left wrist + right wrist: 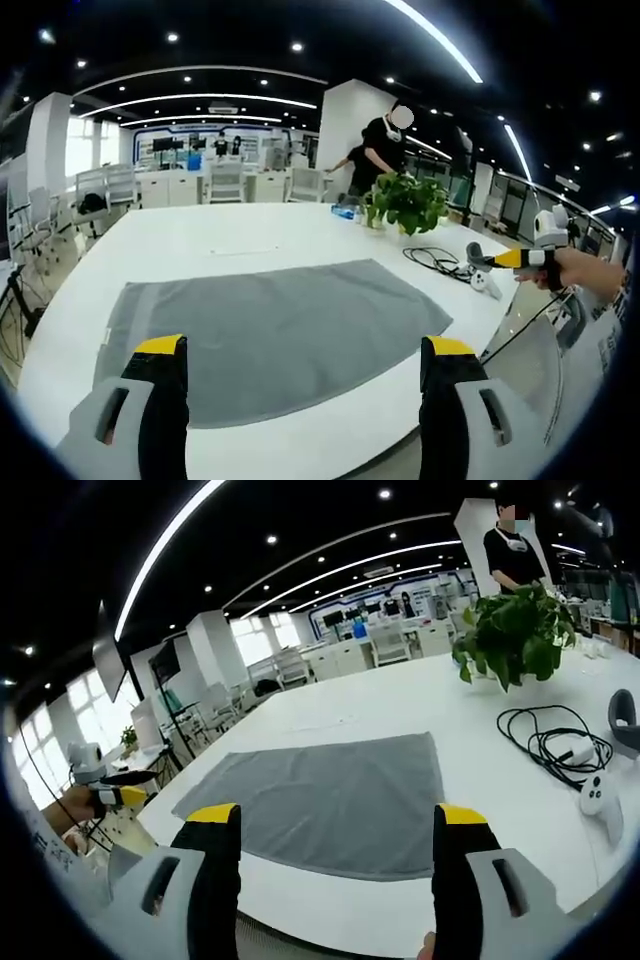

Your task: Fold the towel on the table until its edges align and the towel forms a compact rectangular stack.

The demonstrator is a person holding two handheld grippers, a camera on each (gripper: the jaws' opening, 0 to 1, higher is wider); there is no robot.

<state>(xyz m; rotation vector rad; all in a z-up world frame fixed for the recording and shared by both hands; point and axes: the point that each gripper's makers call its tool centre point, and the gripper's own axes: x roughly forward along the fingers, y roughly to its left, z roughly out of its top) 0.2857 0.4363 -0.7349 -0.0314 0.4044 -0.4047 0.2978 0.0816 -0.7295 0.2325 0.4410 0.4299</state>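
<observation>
On glossy white table [200, 240]: flat grey rectangular towel [270, 330]; both claws wide open, empty.

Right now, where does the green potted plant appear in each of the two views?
Left gripper view: the potted plant stands right of centre on the white table, beyond the grey towel.
Right gripper view: the potted plant is at upper right, beyond the black cable.
Shared landmark: the grey towel, flat on the table in both views.

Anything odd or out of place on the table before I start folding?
Nothing stands out. The towel lies flat and unfolded on the table; the plant stands upright, and the cable is coiled clear of the towel.
</observation>
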